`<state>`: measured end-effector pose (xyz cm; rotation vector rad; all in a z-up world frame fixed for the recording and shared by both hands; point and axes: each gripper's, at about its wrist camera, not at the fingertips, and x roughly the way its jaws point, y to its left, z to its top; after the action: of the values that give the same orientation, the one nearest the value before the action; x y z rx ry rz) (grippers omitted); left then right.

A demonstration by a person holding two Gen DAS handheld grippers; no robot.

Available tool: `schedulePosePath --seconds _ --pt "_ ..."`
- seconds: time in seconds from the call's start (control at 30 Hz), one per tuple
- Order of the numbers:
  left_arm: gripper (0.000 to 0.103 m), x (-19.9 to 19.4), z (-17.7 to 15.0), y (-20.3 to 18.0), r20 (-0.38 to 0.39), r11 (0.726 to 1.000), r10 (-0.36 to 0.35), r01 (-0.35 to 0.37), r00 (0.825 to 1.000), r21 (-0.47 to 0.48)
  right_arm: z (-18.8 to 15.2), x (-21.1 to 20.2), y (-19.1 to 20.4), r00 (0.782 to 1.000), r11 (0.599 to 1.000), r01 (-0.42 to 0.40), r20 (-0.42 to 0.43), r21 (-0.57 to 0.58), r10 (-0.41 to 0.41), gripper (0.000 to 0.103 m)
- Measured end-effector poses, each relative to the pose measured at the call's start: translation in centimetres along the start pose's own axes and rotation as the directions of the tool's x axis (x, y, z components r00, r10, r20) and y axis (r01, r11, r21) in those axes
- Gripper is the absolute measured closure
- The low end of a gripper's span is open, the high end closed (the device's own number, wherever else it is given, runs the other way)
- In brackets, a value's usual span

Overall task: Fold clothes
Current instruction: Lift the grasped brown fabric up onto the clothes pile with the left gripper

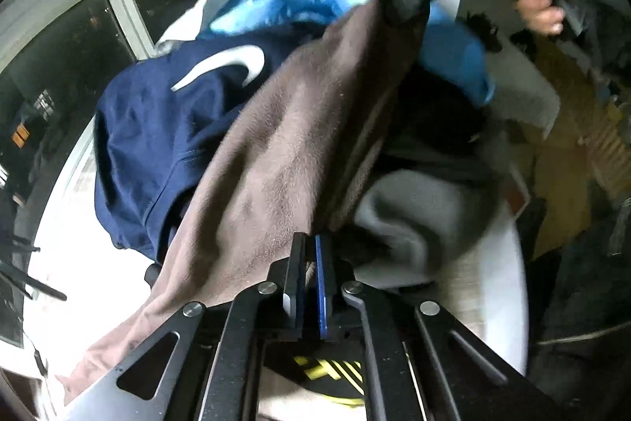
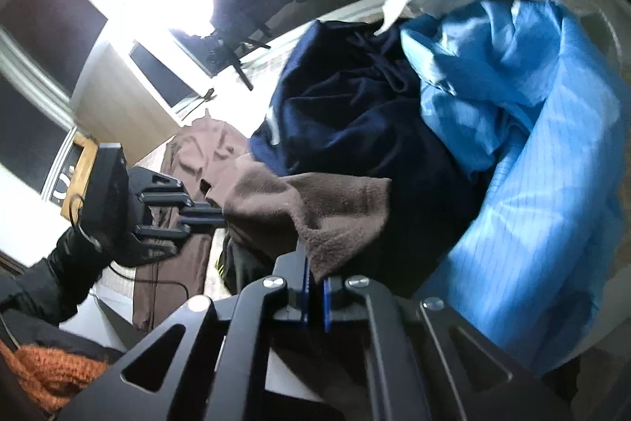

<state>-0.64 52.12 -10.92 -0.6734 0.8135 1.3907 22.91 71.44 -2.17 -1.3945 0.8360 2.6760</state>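
1. Dark window panes (image 1: 79, 38) ring a white tabletop (image 1: 79, 243) heaped with clothes.
2. Left gripper (image 1: 310, 263) and right gripper (image 2: 314, 283) each have their fingers pinched tight on an edge of the brown garment (image 1: 276, 152), held between them above the pile.
3. Folding has barely begun: the navy top (image 1: 157, 137) and blue shirt (image 2: 532, 145) lie crumpled, unfolded.
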Motion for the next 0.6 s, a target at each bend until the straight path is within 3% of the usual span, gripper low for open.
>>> schedulePosePath --seconds 0.1,0.23,0.33,0.43,0.47,0.6 --pt "0.103 -0.6 -1.0 -0.9 -0.015 0.997 -0.074 0.074 0.997 -0.006 -1.3 0.5 0.3 0.995 0.998 0.054 -0.077 -0.044 -0.057 0.097" --pt "0.102 -0.1 -1.3 -2.2 -0.049 1.0 -0.011 0.013 0.999 0.027 -2.7 1.9 0.0 0.969 0.994 0.088 -0.223 -0.07 -0.102 0.093" --pt "0.101 -0.9 -0.5 -3.0 -0.015 0.998 0.03 -0.029 0.999 0.057 -1.7 -0.9 -0.1 0.991 0.997 0.047 -0.118 -0.068 -0.054 0.091" --pt "0.088 -1.2 1.1 -3.6 0.026 0.993 0.054 -0.057 0.998 0.1 0.5 -1.8 -0.3 0.996 0.992 0.086 -0.021 -0.093 -0.088 0.086" --pt "0.088 -1.1 1.6 -3.7 0.034 0.991 0.06 -0.063 0.998 0.115 1.1 -1.6 -0.2 0.994 0.987 0.11 -0.005 -0.118 -0.111 0.086" --pt "0.088 -0.9 2.4 -3.2 0.048 0.992 0.077 -0.082 0.996 0.099 2.5 1.1 0.7 0.986 0.96 0.121 -0.079 -0.251 -0.145 0.086"
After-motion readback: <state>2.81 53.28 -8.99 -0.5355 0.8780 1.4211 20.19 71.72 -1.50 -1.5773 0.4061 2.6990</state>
